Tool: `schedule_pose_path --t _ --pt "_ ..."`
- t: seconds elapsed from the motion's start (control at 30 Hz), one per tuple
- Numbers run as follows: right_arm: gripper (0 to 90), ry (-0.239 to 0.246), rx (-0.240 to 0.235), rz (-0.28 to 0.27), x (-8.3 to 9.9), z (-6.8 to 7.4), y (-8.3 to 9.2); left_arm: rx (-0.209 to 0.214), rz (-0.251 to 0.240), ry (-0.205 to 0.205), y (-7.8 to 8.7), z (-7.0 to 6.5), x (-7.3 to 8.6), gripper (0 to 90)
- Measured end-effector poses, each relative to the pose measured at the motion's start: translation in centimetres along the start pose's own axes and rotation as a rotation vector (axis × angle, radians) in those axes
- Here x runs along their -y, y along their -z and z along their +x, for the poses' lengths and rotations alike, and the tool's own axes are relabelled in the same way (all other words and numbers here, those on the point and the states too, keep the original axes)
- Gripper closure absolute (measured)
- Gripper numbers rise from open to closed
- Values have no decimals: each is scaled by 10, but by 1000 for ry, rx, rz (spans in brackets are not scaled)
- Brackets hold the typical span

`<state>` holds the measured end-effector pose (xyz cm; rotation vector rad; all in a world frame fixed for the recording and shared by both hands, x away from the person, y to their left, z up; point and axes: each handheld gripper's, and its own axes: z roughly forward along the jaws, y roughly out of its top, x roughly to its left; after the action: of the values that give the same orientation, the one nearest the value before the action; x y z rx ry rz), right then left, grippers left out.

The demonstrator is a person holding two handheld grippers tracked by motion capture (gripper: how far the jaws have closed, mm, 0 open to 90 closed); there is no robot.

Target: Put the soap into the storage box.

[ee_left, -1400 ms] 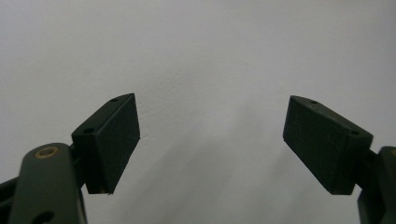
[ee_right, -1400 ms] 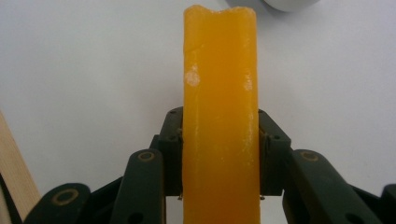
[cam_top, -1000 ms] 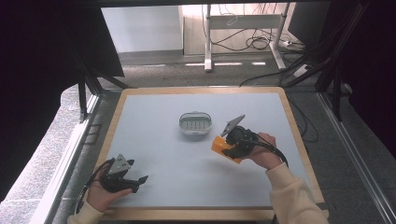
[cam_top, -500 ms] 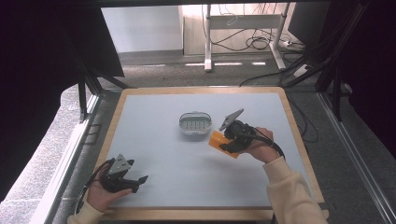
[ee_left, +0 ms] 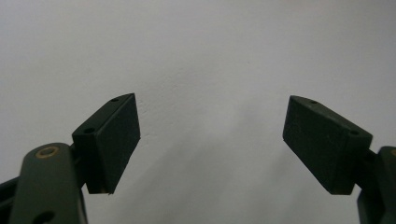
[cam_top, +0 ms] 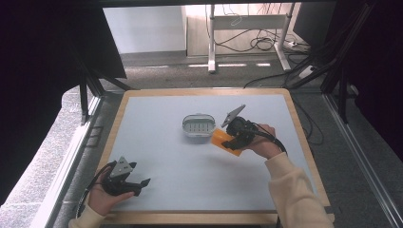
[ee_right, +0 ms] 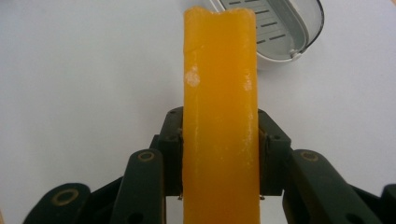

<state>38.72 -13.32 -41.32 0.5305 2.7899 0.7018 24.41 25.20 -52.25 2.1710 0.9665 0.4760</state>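
Right hand-held gripper clamped on orange bar, right of frame centre, just beside slotted grey dish. Right gripper view: pads pressed on both bar faces. Left hand-held gripper wide, nothing between, lower left over counter.

text: none legible | orange bar: bare, no label or brand | grey slotted dish: plain, no print | table: blank, no markings | black pads: no numbers or signs to read
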Motion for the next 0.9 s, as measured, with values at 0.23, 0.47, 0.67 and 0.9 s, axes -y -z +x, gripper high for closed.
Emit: schedule_pose_path --t 0.23,0.47,0.67,0.9 --pt "616 -4 -3 -1 -6 -5 -1 2 0 2 0 0 0 190" --pt "616 -1 -3 -10 -12 -9 2 2 1 1 0 0 0 190" --pt "616 -6 -5 -4 -16 -14 1 4 4 1 -1 0 0 190" --pt "616 -12 -9 -11 -22 -20 1 6 2 2 -1 0 0 190"
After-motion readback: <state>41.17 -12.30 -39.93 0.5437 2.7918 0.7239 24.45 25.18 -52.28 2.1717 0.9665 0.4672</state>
